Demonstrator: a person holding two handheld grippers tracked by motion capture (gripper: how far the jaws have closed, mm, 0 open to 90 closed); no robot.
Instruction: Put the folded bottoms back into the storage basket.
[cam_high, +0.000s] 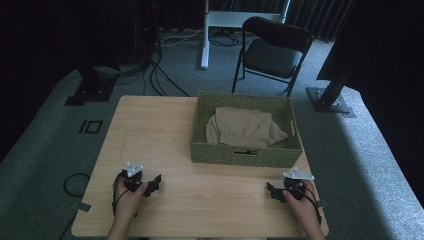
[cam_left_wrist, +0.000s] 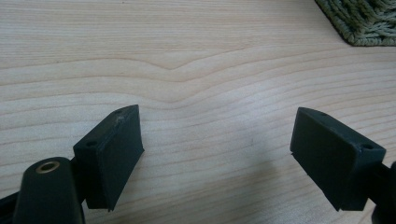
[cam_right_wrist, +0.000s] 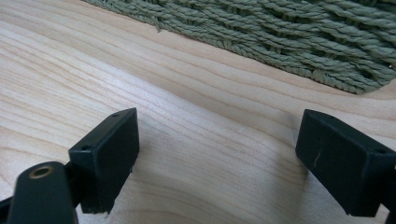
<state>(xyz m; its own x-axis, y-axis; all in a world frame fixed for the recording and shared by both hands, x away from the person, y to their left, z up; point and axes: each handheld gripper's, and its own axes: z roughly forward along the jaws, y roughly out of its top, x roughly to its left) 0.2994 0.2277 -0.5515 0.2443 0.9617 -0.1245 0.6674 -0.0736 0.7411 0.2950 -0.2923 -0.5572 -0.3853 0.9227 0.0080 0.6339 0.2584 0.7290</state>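
Left tool (cam_high: 152, 184): jaws spread, empty, low over table (cam_high: 150, 130); right tool (cam_high: 274, 191): jaws spread, empty, near front edge; woven basket (cam_high: 245, 155) beyond, holding folded beige cloth (cam_high: 245, 127).

Woven basket (cam_high: 245, 150), olive-green, rectangular, upright on the light wooden table (cam_high: 150, 135), toward the far right of the top. Its near wall runs roughly parallel to the table's near edge; the right end sits close to the table's right edge. A dark slot, perhaps a handle opening, shows in the middle of the near wall.

Inside: beige cloth (cam_high: 243, 126), loosely folded and rumpled, filling most of the floor of the basket, lying below the rim. One fold trails toward the right wall.

Basket weave is thick, twisted cord, seen close in the right gripper view (cam_right_wrist: 280, 37).
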